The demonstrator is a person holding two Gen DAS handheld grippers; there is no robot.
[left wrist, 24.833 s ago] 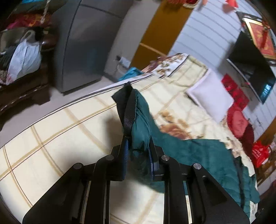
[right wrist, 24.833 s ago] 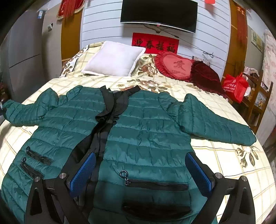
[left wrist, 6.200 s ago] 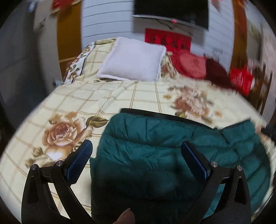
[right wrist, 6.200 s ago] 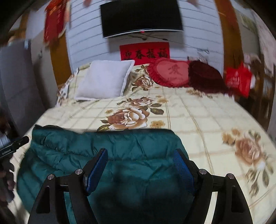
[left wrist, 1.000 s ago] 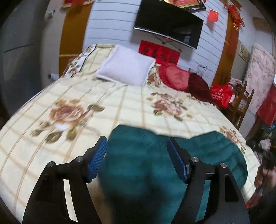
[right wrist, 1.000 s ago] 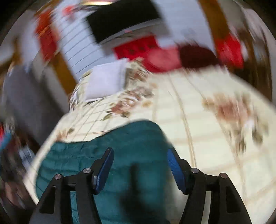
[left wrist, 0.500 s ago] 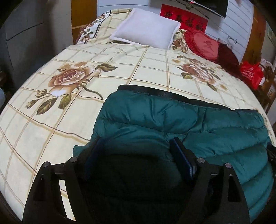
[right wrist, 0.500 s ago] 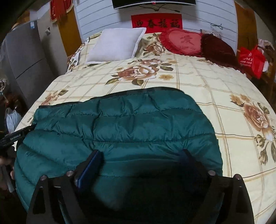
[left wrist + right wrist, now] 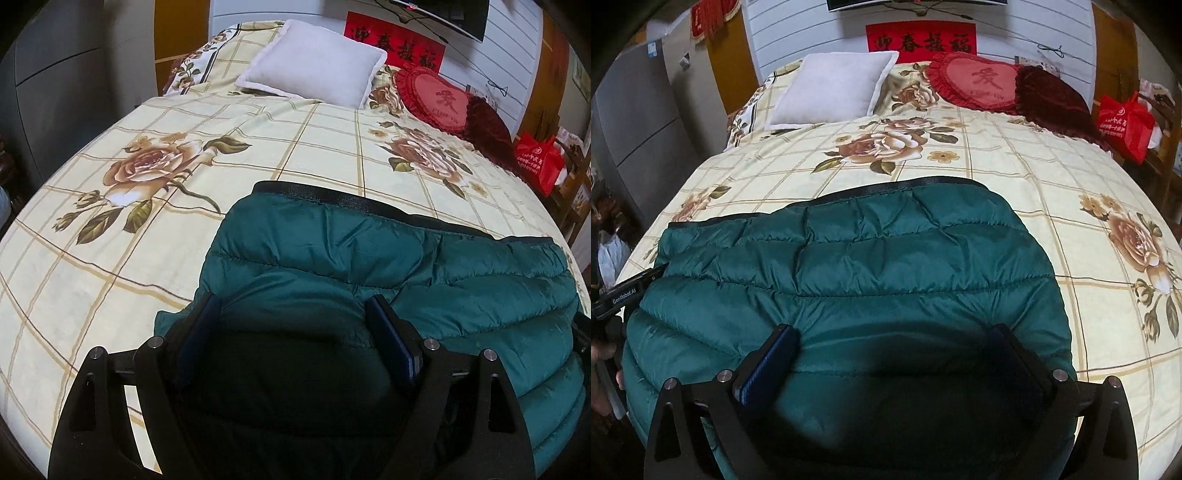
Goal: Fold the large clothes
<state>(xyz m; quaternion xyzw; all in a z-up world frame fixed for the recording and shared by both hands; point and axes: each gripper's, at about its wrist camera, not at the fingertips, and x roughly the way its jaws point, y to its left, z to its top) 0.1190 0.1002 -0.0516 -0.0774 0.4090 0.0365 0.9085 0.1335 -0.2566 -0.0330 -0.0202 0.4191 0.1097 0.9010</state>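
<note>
A dark green quilted puffer jacket (image 9: pixel 388 266) lies folded into a compact bundle on the near part of the bed, its black hem band along the far edge. It also shows in the right wrist view (image 9: pixel 857 266). My left gripper (image 9: pixel 293 310) is open, its jaws spread and resting on the bundle's left part. My right gripper (image 9: pixel 892 339) is open, jaws spread and pressed on the bundle's right part. The left gripper's body shows at the left edge of the right wrist view (image 9: pixel 624 291).
The bed (image 9: pixel 110 258) has a cream checked cover with rose prints. A white pillow (image 9: pixel 314 62), a red heart cushion (image 9: pixel 436 98) and a dark red cushion (image 9: pixel 1052 96) lie at the head. A red bag (image 9: pixel 1123 125) stands right, a grey fridge (image 9: pixel 631 122) left.
Both grippers have come down from above the bundle and now rest on it with jaws spread. The jacket has stayed in place.
</note>
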